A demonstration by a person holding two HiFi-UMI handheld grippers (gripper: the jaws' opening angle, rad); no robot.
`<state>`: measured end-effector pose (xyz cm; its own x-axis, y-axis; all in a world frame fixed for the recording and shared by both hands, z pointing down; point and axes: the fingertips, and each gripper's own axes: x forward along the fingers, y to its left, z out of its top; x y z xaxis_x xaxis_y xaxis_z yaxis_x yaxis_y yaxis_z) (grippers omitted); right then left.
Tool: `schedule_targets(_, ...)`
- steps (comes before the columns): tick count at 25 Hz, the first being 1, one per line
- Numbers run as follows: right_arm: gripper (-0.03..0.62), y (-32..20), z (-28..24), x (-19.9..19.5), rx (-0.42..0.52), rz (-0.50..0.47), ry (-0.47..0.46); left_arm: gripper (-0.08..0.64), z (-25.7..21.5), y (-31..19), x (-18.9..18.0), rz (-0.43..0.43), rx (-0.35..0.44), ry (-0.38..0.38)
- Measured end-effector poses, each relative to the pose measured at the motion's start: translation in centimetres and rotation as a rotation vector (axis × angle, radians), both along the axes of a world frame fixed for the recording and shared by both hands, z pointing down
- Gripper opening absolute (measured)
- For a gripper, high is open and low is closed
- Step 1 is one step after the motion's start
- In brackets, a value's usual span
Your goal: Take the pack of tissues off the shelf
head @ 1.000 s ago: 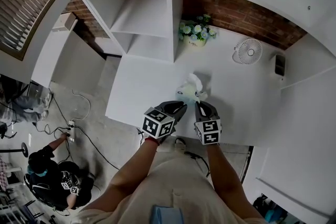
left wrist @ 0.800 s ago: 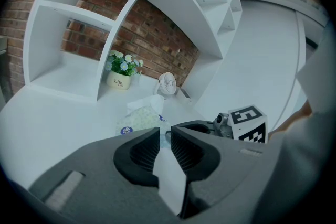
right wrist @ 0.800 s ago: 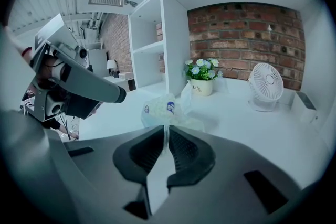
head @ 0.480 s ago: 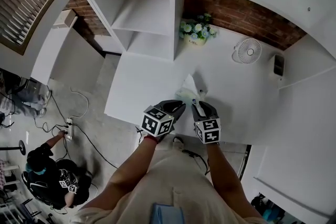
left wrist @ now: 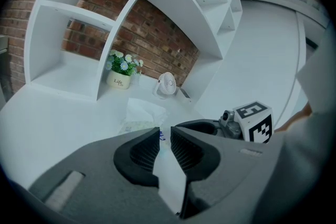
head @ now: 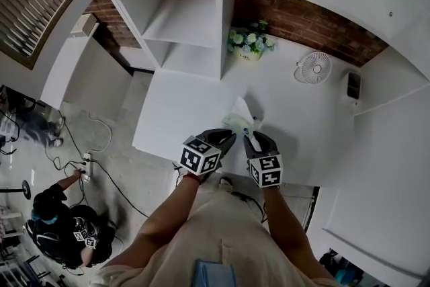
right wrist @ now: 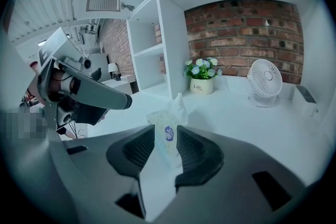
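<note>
While the pack of tissues (head: 240, 123) is lying on the white desk (head: 188, 111), outside the shelf (head: 181, 30) compartments at eleven o'clock, it is sitting at twelve o'clock just ahead of both grippers. It is near the desk's front edge, with one sheet poking up from its top. In the right gripper view its printed end is facing the camera. So I am judging that its long axis is running away from the person, roughly from six toward twelve, in line with the jaws.

The right gripper (head: 253, 138) is the nearer one. Its jaws have just been opening and are standing released, with the pack's near end between them and the pads not pressing on it. The left gripper (head: 230, 136) is hovering just beside it at about nine o'clock, its jaws a narrow slit apart and clenching nothing, with only a sliver of blue print showing past the tips.

I am counting one pack, two grippers, one pot of flowers (head: 247, 44) at twelve and one fan (head: 313, 67) at two o'clock.
</note>
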<state>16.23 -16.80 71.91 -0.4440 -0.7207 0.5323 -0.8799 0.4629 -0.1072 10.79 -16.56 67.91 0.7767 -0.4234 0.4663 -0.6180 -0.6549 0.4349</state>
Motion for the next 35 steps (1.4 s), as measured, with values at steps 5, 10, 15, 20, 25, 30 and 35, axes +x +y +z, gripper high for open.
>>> schedule_targets(5,0.137,0.2,-1.2,0.2,0.017,0.006,-0.016,0.072,-0.3,0.1,0.0,-0.001,0.006,0.000)
schedule_targets(10,0.118,0.6,-2.2,0.3,0.034,-0.001,-0.019,0.072,-0.8,0.1,0.1,0.002,0.015,0.004)
schedule_targets(15,0.070,1.3,-2.7,0.5,0.045,0.000,-0.019,0.072,-1.1,0.5,0.2,0.008,0.023,0.003)
schedule_targets(20,0.025,1.6,-3.6,0.4,0.062,-0.006,-0.027,0.072,-1.2,0.7,0.0,0.008,0.028,0.002)
schedule_targets(25,0.018,2.0,-4.7,0.1,0.075,-0.017,-0.044,0.072,-2.0,1.0,0.2,0.020,0.044,0.006)
schedule_targets(30,0.018,2.2,-6.2,-0.1,0.095,-0.028,-0.066,0.072,-3.4,1.6,0.6,0.048,0.074,0.013)
schedule_targets(35,0.017,2.6,-8.2,-0.3,0.129,-0.037,-0.092,0.071,-4.9,2.3,1.1,0.072,0.103,0.026)
